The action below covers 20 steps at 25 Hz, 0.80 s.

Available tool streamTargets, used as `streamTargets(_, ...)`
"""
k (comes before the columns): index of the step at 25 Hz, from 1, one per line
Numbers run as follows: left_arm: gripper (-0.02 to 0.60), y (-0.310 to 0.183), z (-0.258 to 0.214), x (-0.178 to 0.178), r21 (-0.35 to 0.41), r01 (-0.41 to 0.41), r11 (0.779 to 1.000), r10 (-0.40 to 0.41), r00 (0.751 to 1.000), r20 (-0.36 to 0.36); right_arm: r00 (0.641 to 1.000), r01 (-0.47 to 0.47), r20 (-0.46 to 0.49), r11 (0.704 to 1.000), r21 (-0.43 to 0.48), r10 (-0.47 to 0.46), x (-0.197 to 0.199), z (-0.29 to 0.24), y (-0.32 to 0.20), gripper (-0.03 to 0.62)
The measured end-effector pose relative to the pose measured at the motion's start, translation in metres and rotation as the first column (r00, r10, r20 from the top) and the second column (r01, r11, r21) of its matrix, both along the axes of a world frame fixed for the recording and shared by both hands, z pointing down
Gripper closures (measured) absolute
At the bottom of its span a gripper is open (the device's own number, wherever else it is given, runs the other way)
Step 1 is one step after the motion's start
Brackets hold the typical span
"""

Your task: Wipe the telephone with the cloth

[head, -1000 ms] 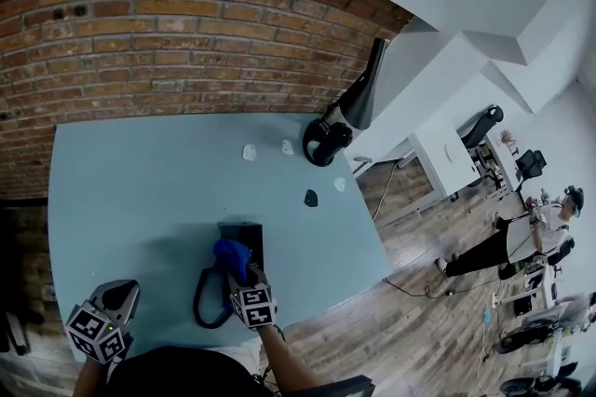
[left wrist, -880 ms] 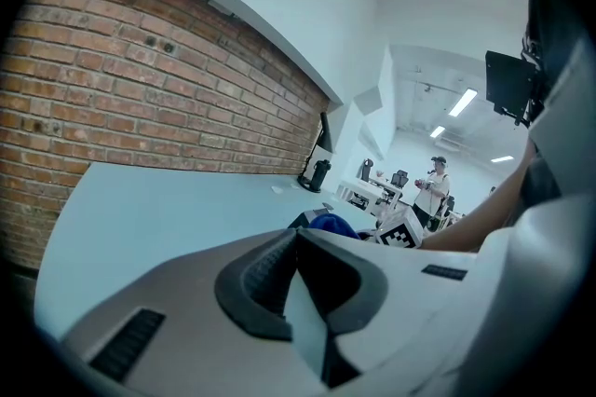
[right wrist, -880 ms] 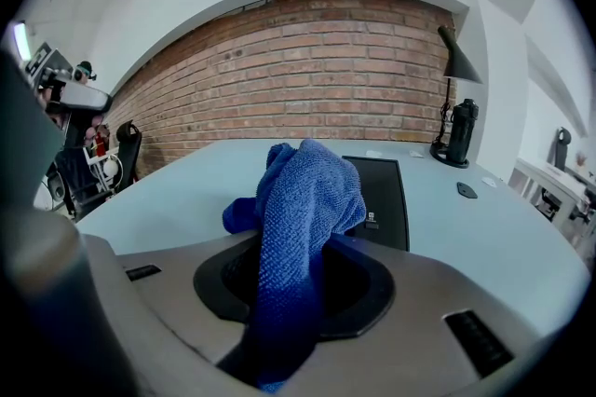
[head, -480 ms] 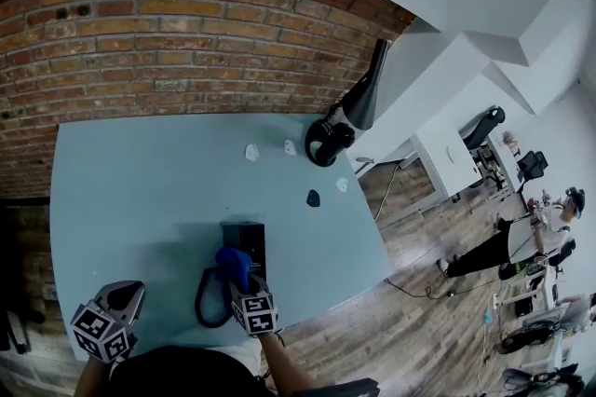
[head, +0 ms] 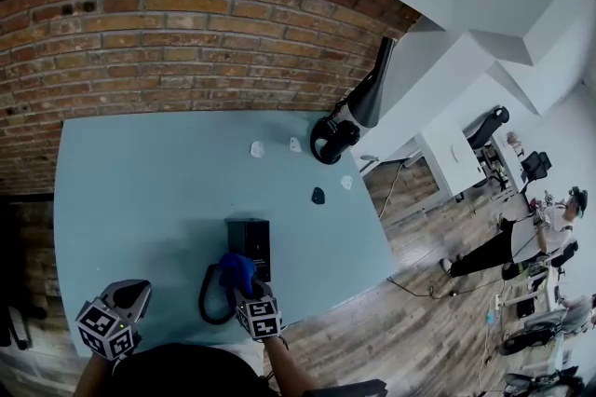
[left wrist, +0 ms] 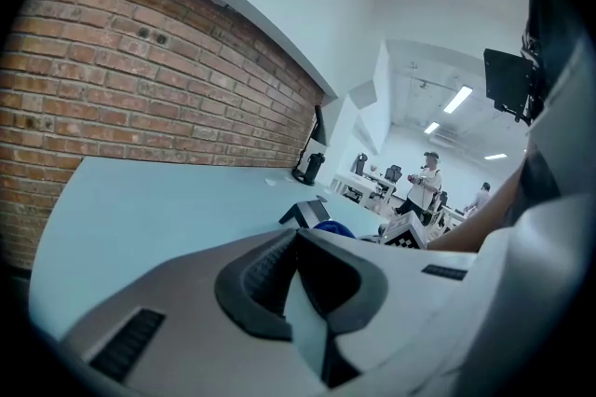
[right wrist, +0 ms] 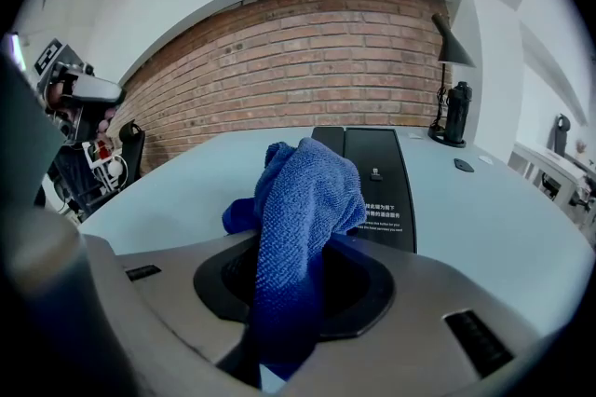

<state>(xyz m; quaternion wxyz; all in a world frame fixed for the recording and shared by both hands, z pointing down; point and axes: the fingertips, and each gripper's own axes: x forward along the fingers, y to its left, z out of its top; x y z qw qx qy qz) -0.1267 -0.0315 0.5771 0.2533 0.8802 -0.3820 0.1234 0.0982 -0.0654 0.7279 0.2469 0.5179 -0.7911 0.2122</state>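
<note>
Looks like an open-plan office to me: exposed red brick wall (head: 186, 41) at the far side, black cone-shaded desk lamp (head: 361, 102), and off to the right white desks (head: 445, 153), black office chairs (head: 484, 125), wood-plank floor (head: 400, 321), 1 standing person (head: 503, 246).

Right gripper (head: 246, 291) jaws pinch the cloth (head: 236, 270); left gripper (head: 128, 295) jaws closed, empty.
</note>
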Motion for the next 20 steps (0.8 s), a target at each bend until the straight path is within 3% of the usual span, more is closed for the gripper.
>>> streamTargets(11,0.58,0.006,0.004,0.004,-0.009,-0.001,1.0,0.001,1.0,-0.005,1.0,0.011,0.026,0.998,-0.057,-0.009,0.004,0.016,0.025,0.461)
streamTargets(14,0.58,0.007,0.002,-0.001,-0.011,0.011,1.0,-0.011,1.0,-0.007,0.994,-0.021,0.109,0.997,-0.078,0.029,0.005,0.002,0.025,0.461)
streamTargets(16,0.58,0.006,0.001,-0.006,-0.011,0.027,1.0,-0.027,1.0,-0.009,0.986,-0.027,0.162,0.999,-0.022,0.031,0.004,-0.021,0.011,0.461)
streamTargets(20,0.58,0.005,0.002,-0.015,-0.016,0.05,0.999,-0.05,0.999,-0.003,0.985,-0.018,0.173,0.991,0.133,-0.006,0.007,-0.075,-0.045,0.461)
